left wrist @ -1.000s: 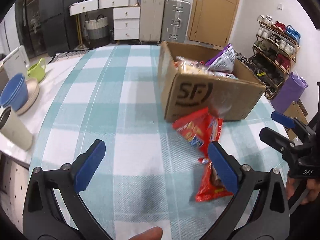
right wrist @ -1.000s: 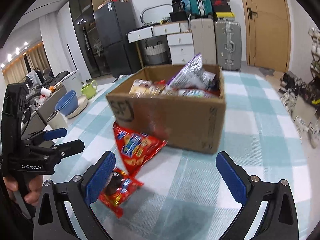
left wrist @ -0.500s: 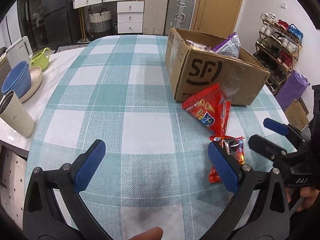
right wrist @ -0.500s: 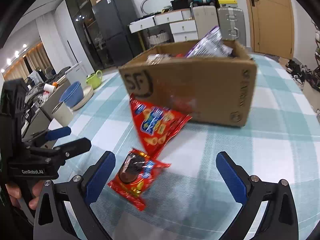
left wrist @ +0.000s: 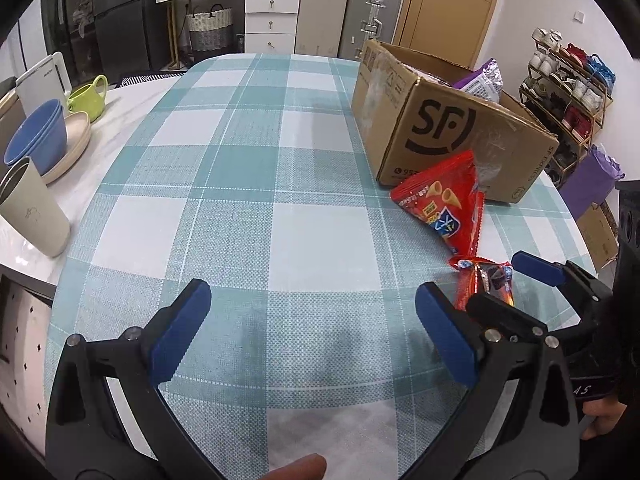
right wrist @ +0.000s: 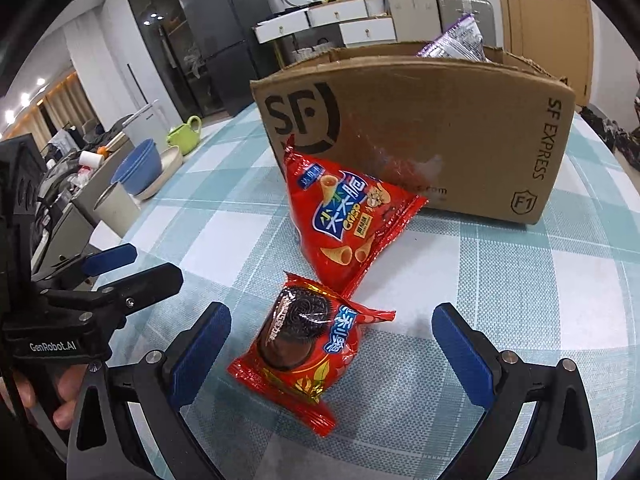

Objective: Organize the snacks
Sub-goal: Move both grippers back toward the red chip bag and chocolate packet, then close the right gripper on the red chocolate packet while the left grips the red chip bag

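Observation:
A red cookie packet (right wrist: 304, 344) lies flat on the checked tablecloth between the fingers of my open right gripper (right wrist: 330, 354). It also shows in the left wrist view (left wrist: 486, 282). A red crisp bag (right wrist: 346, 220) leans against the SF cardboard box (right wrist: 420, 136), also in the left wrist view (left wrist: 444, 204). A purple snack bag (right wrist: 456, 40) sticks out of the box (left wrist: 448, 132). My left gripper (left wrist: 316, 332) is open and empty over bare cloth, left of the packets; it shows in the right wrist view (right wrist: 124, 268).
A beige cup (left wrist: 30, 208), blue bowls (left wrist: 36, 140) on a plate and a green watering can (left wrist: 86, 96) stand at the table's left edge. The table edge curves close behind the box on the right. A shoe rack (left wrist: 568, 80) and suitcases stand beyond.
Both grippers have come lower and closer to the table. My right gripper has closed in on the cookie packet, which now lies between its open fingers.

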A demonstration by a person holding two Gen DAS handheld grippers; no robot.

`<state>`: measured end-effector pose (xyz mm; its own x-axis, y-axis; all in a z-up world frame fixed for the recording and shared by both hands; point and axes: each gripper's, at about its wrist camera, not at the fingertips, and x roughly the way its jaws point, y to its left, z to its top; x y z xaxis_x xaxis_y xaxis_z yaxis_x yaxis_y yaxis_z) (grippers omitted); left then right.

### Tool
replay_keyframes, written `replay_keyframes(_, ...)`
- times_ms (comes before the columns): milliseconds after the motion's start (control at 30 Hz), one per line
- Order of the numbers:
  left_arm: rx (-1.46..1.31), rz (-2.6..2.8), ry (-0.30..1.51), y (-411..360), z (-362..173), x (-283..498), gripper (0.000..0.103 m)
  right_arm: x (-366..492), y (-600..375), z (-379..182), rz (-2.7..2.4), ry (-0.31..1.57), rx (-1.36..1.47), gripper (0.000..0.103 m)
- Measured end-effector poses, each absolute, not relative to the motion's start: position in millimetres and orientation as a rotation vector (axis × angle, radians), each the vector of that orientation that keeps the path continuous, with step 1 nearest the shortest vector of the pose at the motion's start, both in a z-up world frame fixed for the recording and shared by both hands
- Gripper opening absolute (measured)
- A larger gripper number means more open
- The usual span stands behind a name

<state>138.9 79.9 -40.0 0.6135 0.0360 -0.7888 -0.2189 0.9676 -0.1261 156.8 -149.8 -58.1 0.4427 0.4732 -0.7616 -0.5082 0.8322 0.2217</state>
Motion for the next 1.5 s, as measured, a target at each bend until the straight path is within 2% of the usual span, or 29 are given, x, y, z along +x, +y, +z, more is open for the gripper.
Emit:
replay_keyframes(733, -0.258, 0.034, 0.91, 103, -60, 159, 0.102, 149, -155, -66, 0.539, 0.945, -0.138, 0.101)
replay_keyframes(833, -0.261, 0.028, 0.913, 106, -60, 161, 0.102, 147, -148, -65, 0.551, 0.936, -0.151, 0.091)
replay_keyframes(900, -0.259, 0.027, 0.918, 107, -61, 163, 0.102, 145, -147, -65, 0.562, 0.937, -0.156, 0.078)
replay_keyframes(1033, -0.251, 0.032, 0.922, 106, -61, 164, 0.102, 142, -144, -67, 0.598, 0.934, -0.156, 0.071)
replay_keyframes(1133, -0.249, 0.038, 0.925, 102, -60, 164, 0.102, 140, -144, -67, 0.621, 0.929, -0.162, 0.058)
replay_keyframes(1167, -0.248, 0.041, 0.927, 101, -60, 165, 0.102, 139, -146, -66, 0.631, 0.924, -0.165, 0.05)
replay_keyframes(1300, -0.232, 0.055, 0.93, 93, -57, 167, 0.102, 139, -153, -66, 0.66, 0.91, -0.153, 0.045)
replay_keyframes(1500, -0.241, 0.076, 0.931, 82, -51, 172, 0.102, 138, -171, -57, 0.696, 0.87, -0.107, 0.045)
